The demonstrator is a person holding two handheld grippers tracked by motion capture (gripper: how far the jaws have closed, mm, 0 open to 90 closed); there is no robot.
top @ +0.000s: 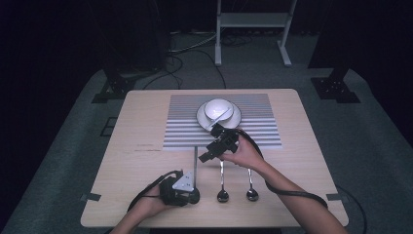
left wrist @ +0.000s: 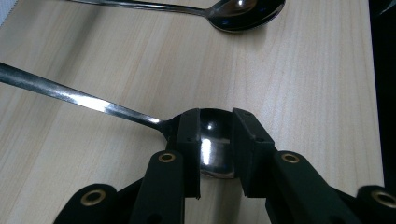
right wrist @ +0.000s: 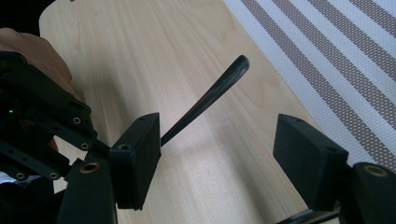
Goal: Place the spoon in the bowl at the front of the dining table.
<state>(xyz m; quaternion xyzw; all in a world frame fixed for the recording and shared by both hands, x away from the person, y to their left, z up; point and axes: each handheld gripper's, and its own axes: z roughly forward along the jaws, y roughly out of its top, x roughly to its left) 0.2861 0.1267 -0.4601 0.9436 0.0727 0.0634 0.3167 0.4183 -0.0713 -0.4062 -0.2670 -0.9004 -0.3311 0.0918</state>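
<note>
Near the table's front edge, left hand-held gripper (left wrist: 216, 154) clamps a spoon (left wrist: 93, 100); right hand-held gripper (right wrist: 217, 161) gapes wide.

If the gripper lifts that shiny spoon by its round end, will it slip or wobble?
Probably a bit slippery: the spoon looks like polished metal, and the left gripper is closed on its smooth, curved bowl. It should stay stiff, not bend. The long handle sticks out sideways, so it may swing or tilt down when lifted.
</note>
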